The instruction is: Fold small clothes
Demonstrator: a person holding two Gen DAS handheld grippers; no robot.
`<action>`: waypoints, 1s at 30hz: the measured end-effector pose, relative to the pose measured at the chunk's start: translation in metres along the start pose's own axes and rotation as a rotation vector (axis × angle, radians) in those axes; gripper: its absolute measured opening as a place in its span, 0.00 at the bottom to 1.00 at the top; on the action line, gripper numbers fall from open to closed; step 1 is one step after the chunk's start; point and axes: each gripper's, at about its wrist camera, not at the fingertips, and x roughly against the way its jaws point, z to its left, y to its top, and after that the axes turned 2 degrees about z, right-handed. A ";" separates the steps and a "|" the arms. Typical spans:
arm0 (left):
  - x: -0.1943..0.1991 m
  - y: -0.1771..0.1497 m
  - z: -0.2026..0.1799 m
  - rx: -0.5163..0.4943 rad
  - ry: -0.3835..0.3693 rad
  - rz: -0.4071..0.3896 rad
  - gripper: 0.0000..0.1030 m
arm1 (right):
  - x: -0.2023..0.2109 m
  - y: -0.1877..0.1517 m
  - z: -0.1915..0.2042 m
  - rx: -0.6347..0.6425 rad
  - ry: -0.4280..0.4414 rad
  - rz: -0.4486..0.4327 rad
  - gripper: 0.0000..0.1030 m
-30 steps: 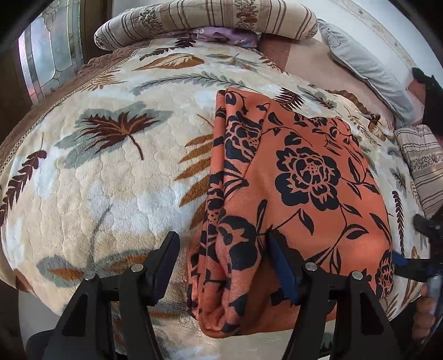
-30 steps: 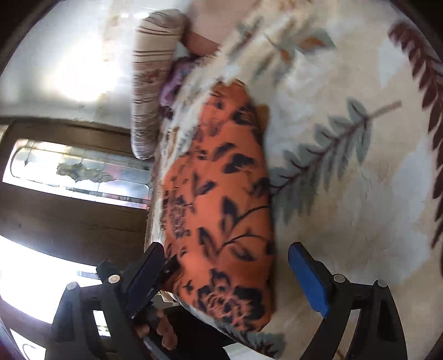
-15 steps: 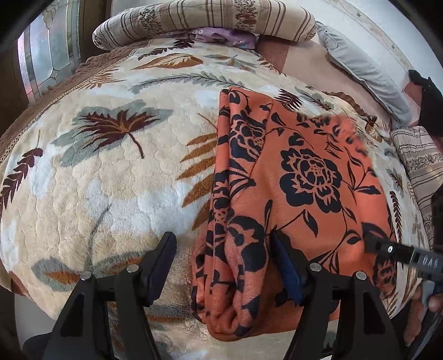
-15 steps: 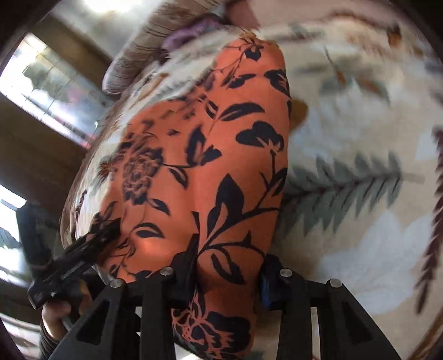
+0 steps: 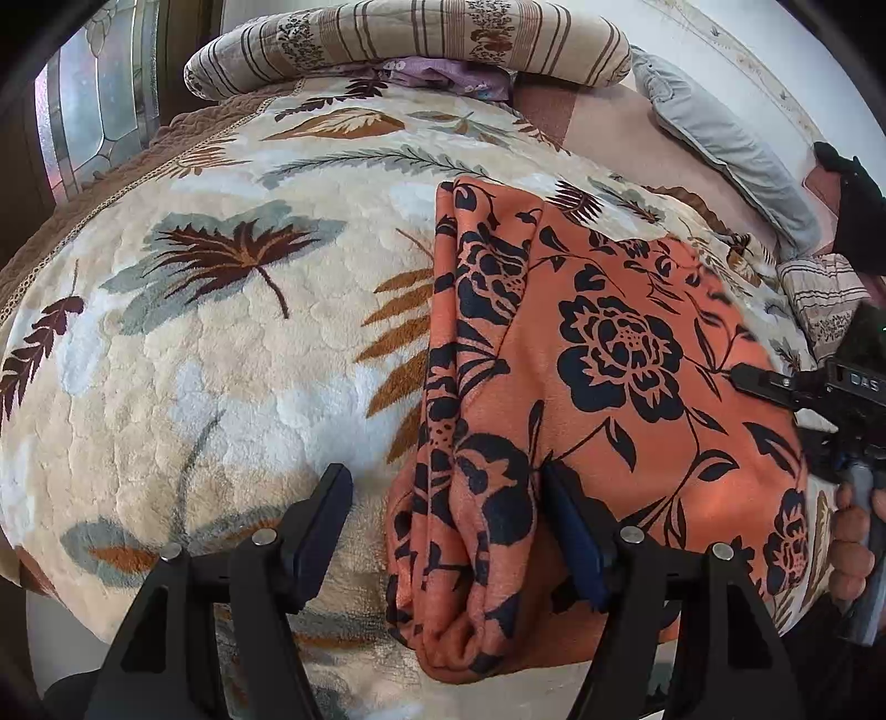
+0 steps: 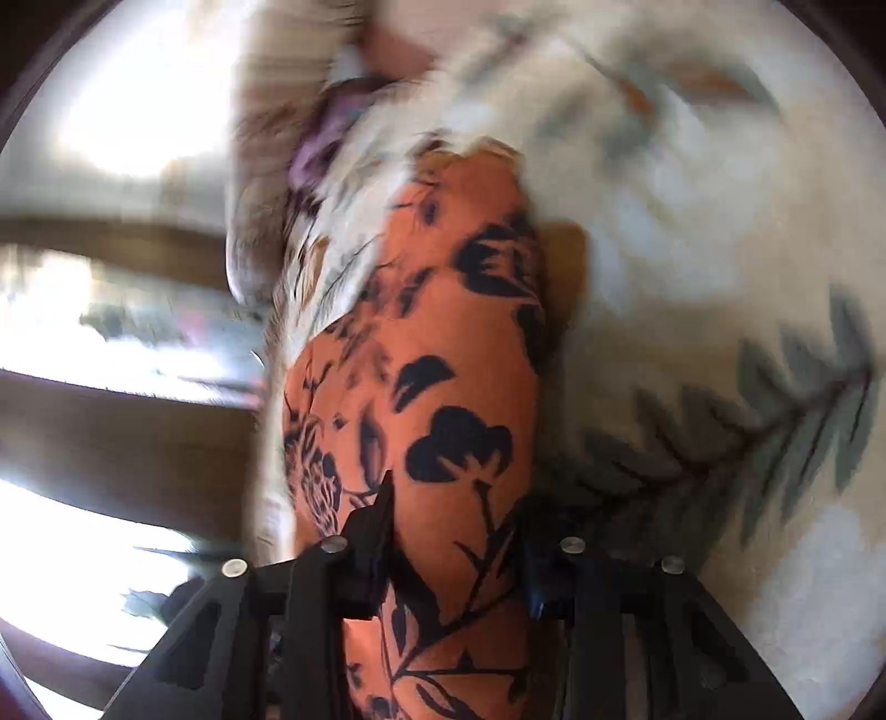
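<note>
On the leaf-print blanket (image 5: 194, 387), the orange floral garment (image 5: 609, 387) stretches lengthwise away from the open left gripper (image 5: 443, 531), which straddles its folded near corner. Right wrist view: right gripper (image 6: 457, 531), clamped on the garment's (image 6: 443, 387) opposite near corner.

1. Garment (image 5: 609, 387): orange with black flowers and leaves
2. Blanket (image 5: 221, 360) under the garment: cream with grey, brown and rust leaves
3. Bolster (image 5: 410, 39) beyond the garment: beige with brown stripes
4. Pillow (image 5: 736, 149) right of the bolster: plain grey
</note>
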 end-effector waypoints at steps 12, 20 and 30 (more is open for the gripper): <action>0.017 0.001 0.009 0.057 -0.053 -0.020 0.68 | 0.019 -0.013 0.037 0.128 -0.212 -0.131 0.68; 0.018 -0.003 0.019 0.074 -0.019 0.029 0.62 | 0.035 -0.026 0.065 0.216 -0.087 -0.129 0.72; 0.025 0.074 -0.001 0.026 -0.103 -0.016 0.61 | 0.027 -0.036 0.054 0.201 -0.058 -0.068 0.72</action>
